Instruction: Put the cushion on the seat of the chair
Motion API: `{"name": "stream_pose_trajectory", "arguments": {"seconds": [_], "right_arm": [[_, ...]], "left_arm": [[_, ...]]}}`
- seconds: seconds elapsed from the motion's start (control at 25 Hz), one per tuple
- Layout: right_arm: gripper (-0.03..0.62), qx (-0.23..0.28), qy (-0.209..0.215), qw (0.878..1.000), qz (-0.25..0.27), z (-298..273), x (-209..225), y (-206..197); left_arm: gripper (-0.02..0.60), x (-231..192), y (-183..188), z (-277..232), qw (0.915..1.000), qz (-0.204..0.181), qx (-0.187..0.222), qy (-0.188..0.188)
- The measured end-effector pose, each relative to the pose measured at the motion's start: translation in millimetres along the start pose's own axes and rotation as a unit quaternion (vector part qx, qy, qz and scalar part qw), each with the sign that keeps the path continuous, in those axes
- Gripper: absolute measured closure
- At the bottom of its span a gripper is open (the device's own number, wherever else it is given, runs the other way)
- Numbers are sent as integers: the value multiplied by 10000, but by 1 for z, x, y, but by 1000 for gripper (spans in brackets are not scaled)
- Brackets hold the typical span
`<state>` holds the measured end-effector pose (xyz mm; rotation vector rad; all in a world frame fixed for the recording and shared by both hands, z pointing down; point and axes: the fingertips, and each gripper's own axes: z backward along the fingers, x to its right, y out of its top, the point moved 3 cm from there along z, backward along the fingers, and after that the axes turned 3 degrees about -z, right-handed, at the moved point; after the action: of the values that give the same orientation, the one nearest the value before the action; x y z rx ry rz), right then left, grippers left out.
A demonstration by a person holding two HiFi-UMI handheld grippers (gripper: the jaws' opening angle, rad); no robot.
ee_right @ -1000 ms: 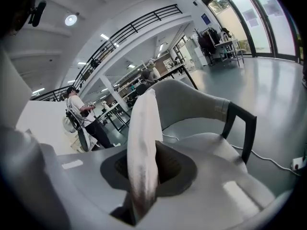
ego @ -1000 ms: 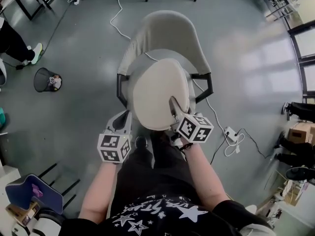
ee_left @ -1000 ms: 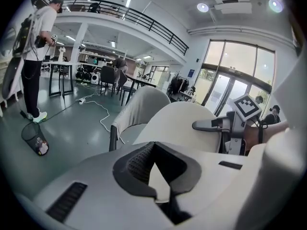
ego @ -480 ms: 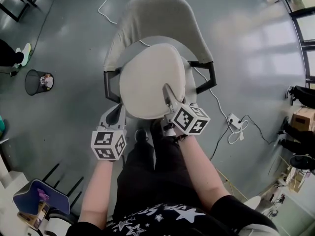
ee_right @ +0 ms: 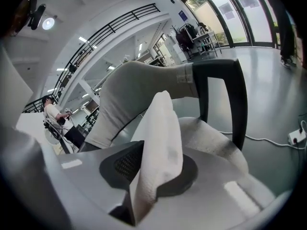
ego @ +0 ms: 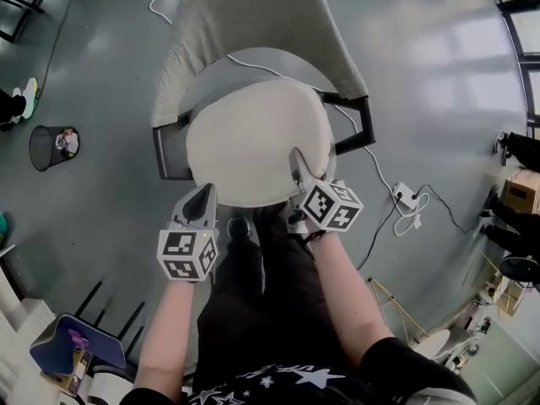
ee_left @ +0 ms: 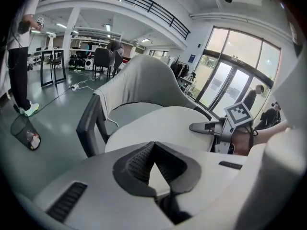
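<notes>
right gripper (ego: 298, 164) jaws opening, the cushion's (ego: 253, 142) near right edge still pinched between them. left gripper (ego: 202, 197) jaws clenched tip to tip at the cushion's near left edge. cushion sits over the seat (ego: 253, 64) of the chair (ego: 253, 19); contact unclear.

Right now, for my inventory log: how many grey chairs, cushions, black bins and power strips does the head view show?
grey chair: 1
cushion: 1
black bin: 1
power strip: 1
Total: 4
</notes>
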<state>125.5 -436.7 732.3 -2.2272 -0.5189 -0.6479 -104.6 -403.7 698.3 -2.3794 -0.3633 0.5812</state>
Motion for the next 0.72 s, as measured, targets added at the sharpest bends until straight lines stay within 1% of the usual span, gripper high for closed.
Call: {"name": "stream_pose_trajectory", "arguments": {"seconds": [0.16,0.36,0.52,0.64,0.72], "right_arm": [[510,-99,-197,9997,60,-10,22,-5],[461,-265,-477,9982,232,-18,44,-8],[415,-459,-682,9966,116,-21,65,-15],[407,-569,-845,9948,15,-22,78,-21],[384,-624,-955,9935,-28,-22,86,-24]], "left_arm": [[575,6,-6,-15,9998,-96,-157,-88],[575,16,-11,-34,9992,-128,-355,-155],[575,24,-11,-49,9984,-190,-479,-237],[575,29,-4,-57,9982,-206,-482,-288],[575,31,-1,-64,9981,-211,-496,-307]]}}
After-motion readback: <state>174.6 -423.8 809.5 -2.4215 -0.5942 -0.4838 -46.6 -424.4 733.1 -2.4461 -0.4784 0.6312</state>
